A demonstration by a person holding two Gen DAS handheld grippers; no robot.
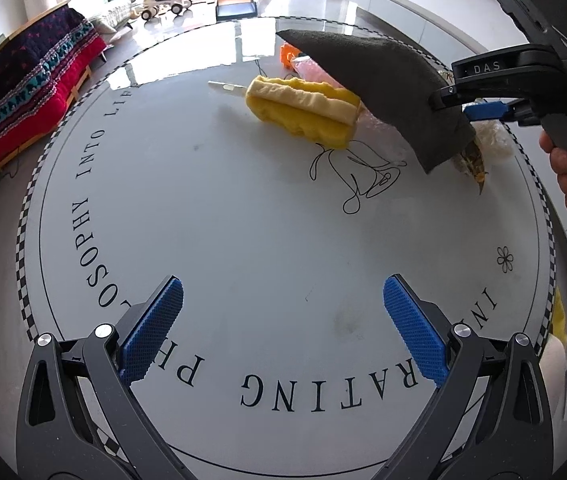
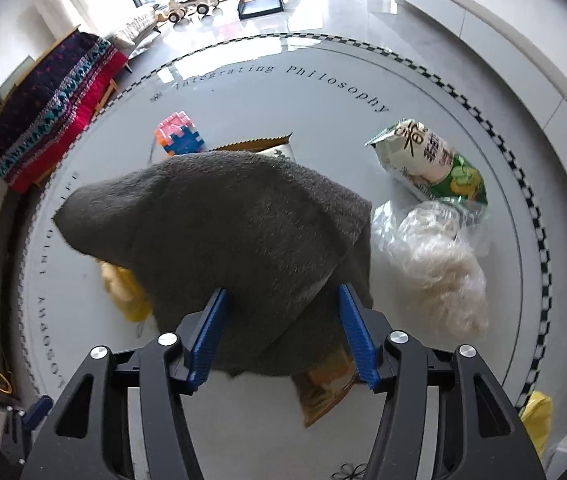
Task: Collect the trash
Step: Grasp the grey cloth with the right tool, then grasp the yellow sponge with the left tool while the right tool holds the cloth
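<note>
A fuzzy grey cloth [image 2: 219, 220] hangs pinched in the right tongs [image 2: 281, 332] above a glossy round white counter [image 1: 203, 208] ringed with black lettering. The left tongs [image 1: 283, 328] gape wide and empty over bare surface. Only the right wrist view reveals a green-and-white snack bag [image 2: 429, 160], crumpled clear plastic [image 2: 435, 260] and a foam puzzle block [image 2: 179, 134]; the left wrist view alone fully shows a ridged yellow sponge [image 1: 303, 110].

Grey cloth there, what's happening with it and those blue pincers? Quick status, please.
Right gripper shut on grey cloth, lifted over the table. Left gripper open, empty. Snack wrapper under the cloth; snack bag and crumpled plastic beside.
</note>
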